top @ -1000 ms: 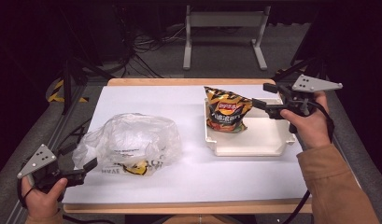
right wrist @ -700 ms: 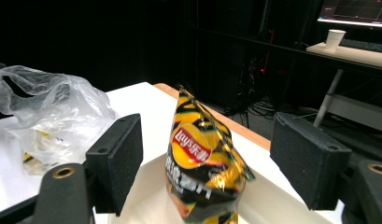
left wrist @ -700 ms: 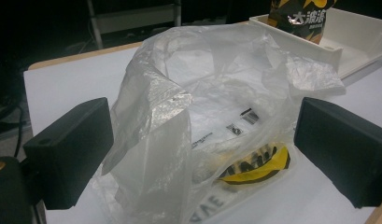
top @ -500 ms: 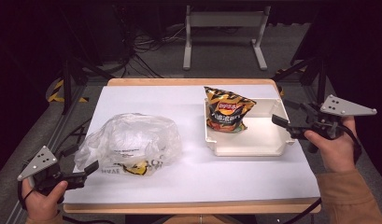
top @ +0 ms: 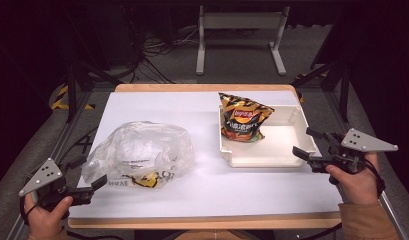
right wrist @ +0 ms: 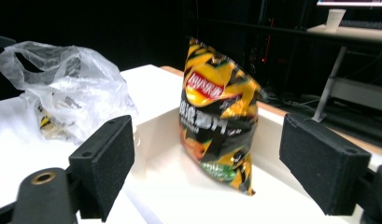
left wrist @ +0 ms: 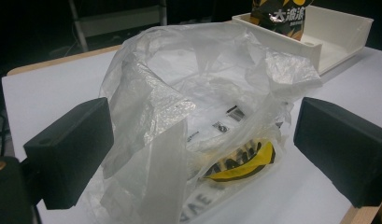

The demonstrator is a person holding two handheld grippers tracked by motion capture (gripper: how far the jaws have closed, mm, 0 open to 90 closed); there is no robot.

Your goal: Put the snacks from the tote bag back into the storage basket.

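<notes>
chip bag (top: 240, 119) stands upright in the far left corner of the white tray (top: 272, 152), left of and beyond your right gripper (top: 303, 144), its jaws just opened wide and empty. your left gripper (top: 94, 186) gapes empty at the plastic bag (top: 142, 152).

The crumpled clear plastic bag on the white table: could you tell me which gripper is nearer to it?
Left. The left gripper sits at the crumpled clear plastic bag's near-left corner, open jaws flanking it. The right gripper is far across, beside the white tray.
</notes>
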